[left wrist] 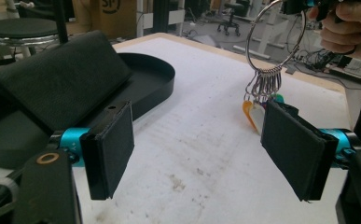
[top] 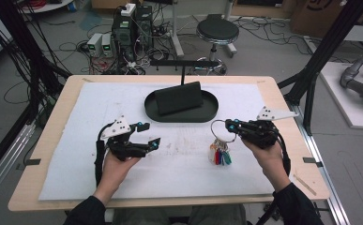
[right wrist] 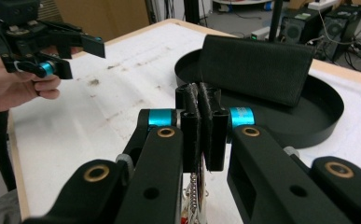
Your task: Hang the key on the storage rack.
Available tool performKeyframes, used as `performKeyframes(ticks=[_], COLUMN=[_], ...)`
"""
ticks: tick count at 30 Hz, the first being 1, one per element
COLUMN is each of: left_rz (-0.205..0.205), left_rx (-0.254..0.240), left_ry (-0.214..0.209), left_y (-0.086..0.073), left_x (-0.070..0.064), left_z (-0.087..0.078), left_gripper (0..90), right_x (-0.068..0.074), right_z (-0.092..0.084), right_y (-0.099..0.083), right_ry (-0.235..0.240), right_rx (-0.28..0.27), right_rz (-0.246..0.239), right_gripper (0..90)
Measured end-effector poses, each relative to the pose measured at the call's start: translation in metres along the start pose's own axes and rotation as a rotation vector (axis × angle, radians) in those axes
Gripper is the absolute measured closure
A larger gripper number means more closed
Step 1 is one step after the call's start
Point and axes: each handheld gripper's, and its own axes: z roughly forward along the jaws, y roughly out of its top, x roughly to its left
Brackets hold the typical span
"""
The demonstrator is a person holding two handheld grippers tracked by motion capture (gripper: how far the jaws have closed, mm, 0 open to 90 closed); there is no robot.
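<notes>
White matting (top: 179, 164) covers a wooden table (top: 43, 159) in a workshop strewn with floor cables. Right gripper (top: 230, 126), held in the person's right hand (top: 268, 157), is clenched: its jaws are pressed together on the large metal ring (top: 222, 130) of a key bunch. Ring stands upright from the jaws; the coloured key tags (top: 220, 155) hang below it, at or just above the mat, and contact cannot be confirmed. Left gripper (top: 146, 135), in the left hand (top: 116, 161), is released, jaws spread wide with nothing between them, well apart from the keys and pointing toward them. Beyond both, a black oval tray (top: 207, 112) sits at mid-table, with a black wallet-like pouch (top: 179, 97) leaning inside it.
</notes>
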Motion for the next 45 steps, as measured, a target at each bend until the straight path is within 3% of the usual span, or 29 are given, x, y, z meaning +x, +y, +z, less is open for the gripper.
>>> performKeyframes(ticks=[12, 16, 20, 29, 39, 45], left_rz=[0.061, 0.067, 0.071, 0.056, 0.07, 0.092], left_rx=[-0.037, -0.06, -0.044, -0.07, -0.072, -0.058], left_ry=[-0.05, -0.084, -0.124, -0.199, -0.226, -0.233], left_y=[0.021, 0.027, 0.03, 0.033, 0.032, 0.031], left_x=[-0.007, -0.013, -0.018, -0.025, -0.03, -0.033], left_z=[0.023, 0.034, 0.046, 0.064, 0.071, 0.075], left_gripper=[23.3, 23.2, 23.3, 31.6, 43.4, 46.0], right_x=[0.007, 0.011, 0.016, 0.027, 0.033, 0.037], right_z=[0.007, 0.009, 0.012, 0.016, 0.019, 0.022], right_y=[0.017, 0.022, 0.026, 0.03, 0.029, 0.03], right_ry=[0.055, 0.077, 0.11, 0.173, 0.227, 0.253], right_rx=[-0.024, -0.036, -0.047, -0.051, -0.054, -0.053], right_rz=[-0.032, -0.04, -0.053, -0.083, -0.09, -0.104], right_gripper=[87.8, 87.8, 87.9, 87.8, 87.8, 87.8])
